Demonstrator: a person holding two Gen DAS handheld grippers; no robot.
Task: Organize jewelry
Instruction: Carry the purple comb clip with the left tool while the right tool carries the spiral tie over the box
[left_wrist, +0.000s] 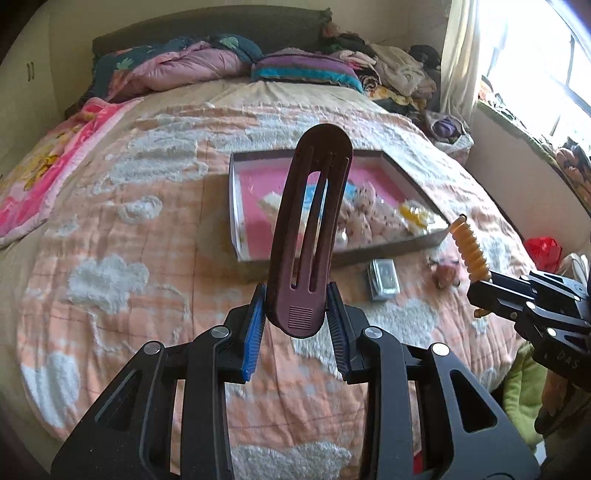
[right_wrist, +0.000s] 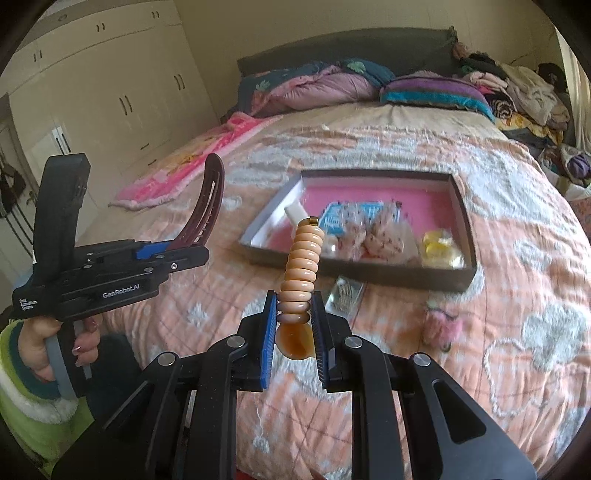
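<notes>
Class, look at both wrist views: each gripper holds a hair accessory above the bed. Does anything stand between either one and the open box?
Nothing visible does. The maroon hair clip and the orange beaded clip both hang above bare bedspread, with the open box just beyond.

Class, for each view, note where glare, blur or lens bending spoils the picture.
Left wrist view: the window is blown out white; bed edges curve from the fisheye. Right wrist view: the things inside the box are smeared, while the coiled hair tie is sharper.
</notes>
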